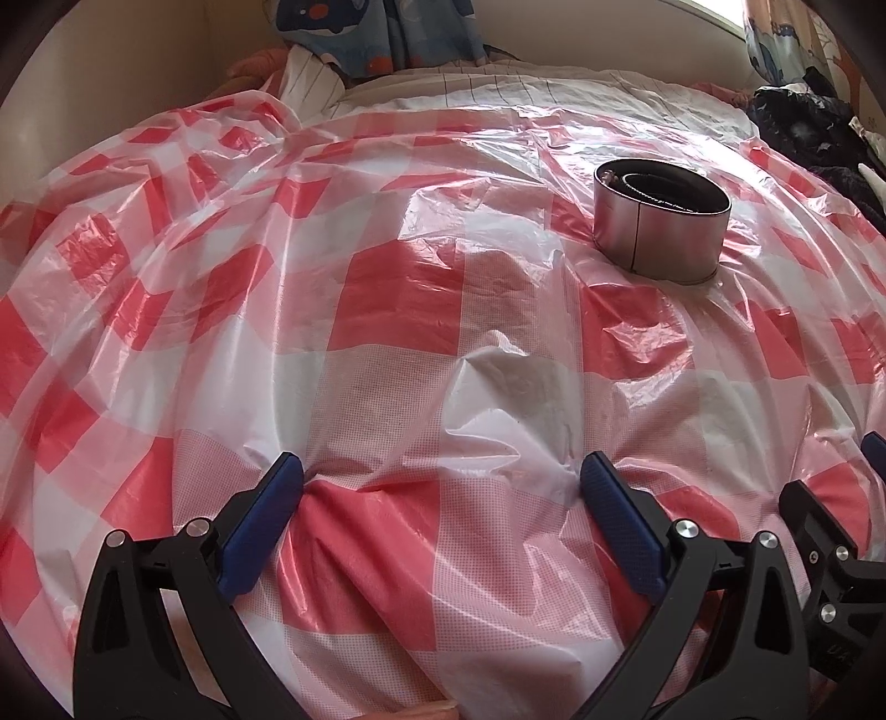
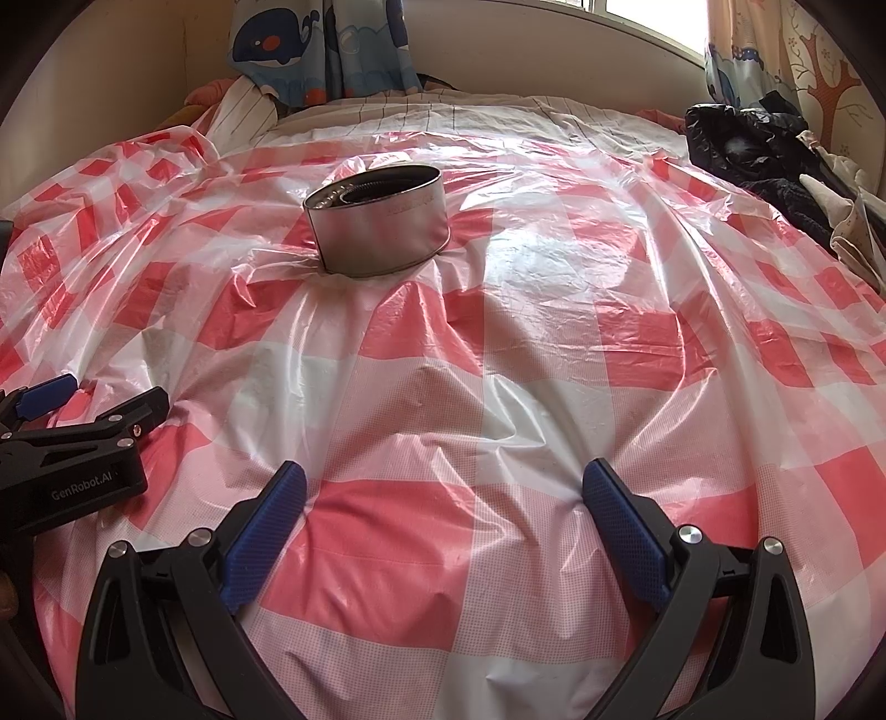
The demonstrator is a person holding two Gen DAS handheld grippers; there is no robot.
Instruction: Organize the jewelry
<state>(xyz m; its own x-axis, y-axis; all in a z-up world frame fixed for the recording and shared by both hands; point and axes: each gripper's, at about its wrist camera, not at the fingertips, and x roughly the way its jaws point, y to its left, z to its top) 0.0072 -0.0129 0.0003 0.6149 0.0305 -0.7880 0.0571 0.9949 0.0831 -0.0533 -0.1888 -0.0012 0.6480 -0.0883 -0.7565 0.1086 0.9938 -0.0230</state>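
The left gripper and the right gripper both rest low on the red-and-white checked plastic sheet, jaws spread wide and empty. A round metal tin stands upright on the sheet well ahead of them, lid off, with a coiled chain lying inside.

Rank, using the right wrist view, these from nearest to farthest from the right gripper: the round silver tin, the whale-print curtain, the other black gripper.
1. Other black gripper, low left.
2. Round silver tin, ahead, slightly left.
3. Whale-print curtain, far wall.
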